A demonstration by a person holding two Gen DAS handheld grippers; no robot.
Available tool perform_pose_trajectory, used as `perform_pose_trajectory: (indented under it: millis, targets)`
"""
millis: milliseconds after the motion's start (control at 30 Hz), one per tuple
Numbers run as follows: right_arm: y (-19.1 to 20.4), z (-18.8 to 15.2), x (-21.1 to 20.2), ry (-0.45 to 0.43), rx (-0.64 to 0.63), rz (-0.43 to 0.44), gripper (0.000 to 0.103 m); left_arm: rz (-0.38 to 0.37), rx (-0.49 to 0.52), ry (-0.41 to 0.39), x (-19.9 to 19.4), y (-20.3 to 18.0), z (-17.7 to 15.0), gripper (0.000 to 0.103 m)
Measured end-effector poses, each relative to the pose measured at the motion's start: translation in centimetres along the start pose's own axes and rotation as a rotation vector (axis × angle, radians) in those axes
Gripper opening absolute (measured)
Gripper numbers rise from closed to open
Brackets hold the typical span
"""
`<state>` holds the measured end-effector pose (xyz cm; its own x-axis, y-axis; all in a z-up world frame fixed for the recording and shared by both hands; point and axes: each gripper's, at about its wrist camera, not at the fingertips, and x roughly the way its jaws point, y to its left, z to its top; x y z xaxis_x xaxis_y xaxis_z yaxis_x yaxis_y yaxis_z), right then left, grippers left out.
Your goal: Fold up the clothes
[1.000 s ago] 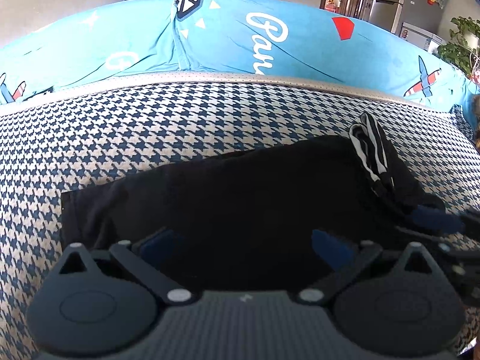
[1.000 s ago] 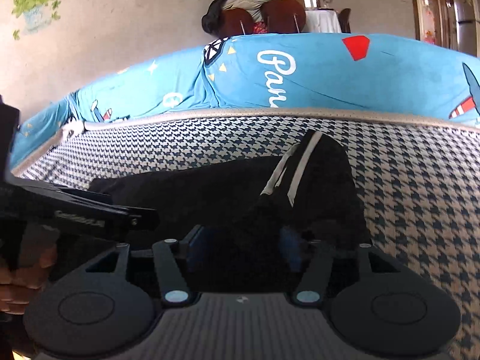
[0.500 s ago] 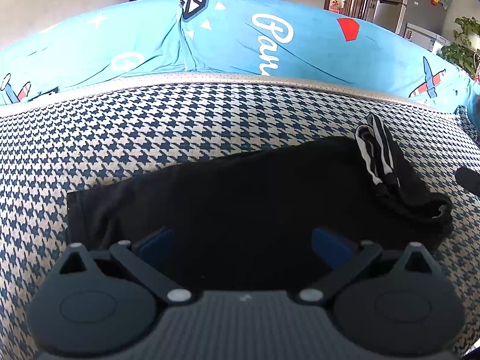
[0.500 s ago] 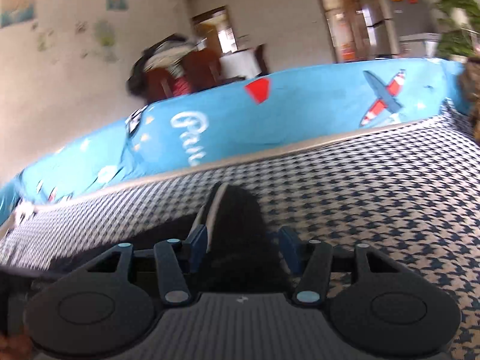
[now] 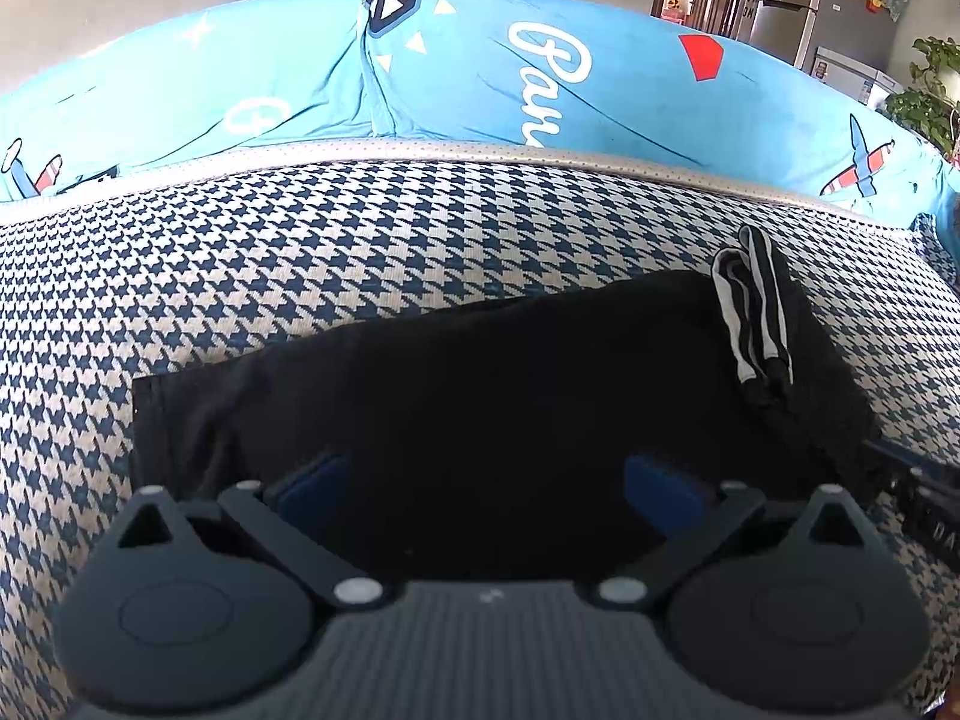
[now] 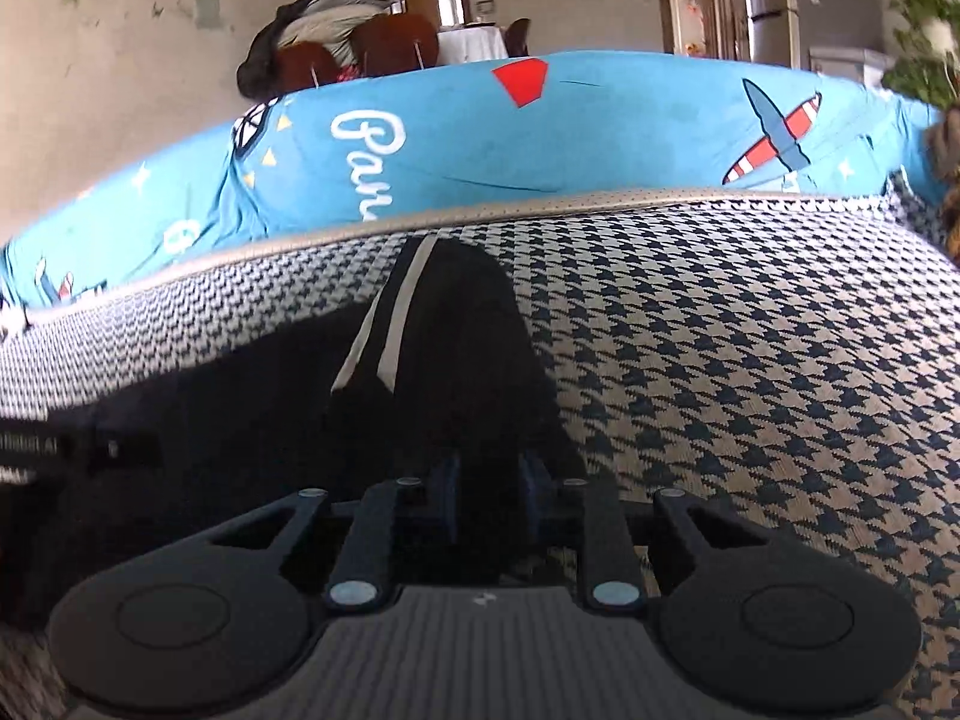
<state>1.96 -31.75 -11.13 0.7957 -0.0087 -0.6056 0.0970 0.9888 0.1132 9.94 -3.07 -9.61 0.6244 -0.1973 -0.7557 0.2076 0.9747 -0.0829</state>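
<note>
Black fabric garment with white side stripes (image 5: 510, 396) flat on blue-and-cream houndstooth cushion (image 5: 300, 276), striped end bunched at 2 o'clock. Left gripper (image 5: 486, 480) spread wide above garment's near edge, pinching nothing. Right gripper (image 6: 489, 495) just closing, blue pads pinching bunched black end at 6 o'clock. Turquoise printed cover (image 6: 540, 138) at 12 o'clock.
</note>
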Motion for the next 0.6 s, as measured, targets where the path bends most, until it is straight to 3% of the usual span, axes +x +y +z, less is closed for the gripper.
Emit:
perform_pose_trajectory:
  millis: [600]
  targets:
    - [1.9,-1.8,-0.6,-0.014,-0.127,-0.098,0.022,0.038,-0.092,0.019,0.1,2.9,0.1,0.103]
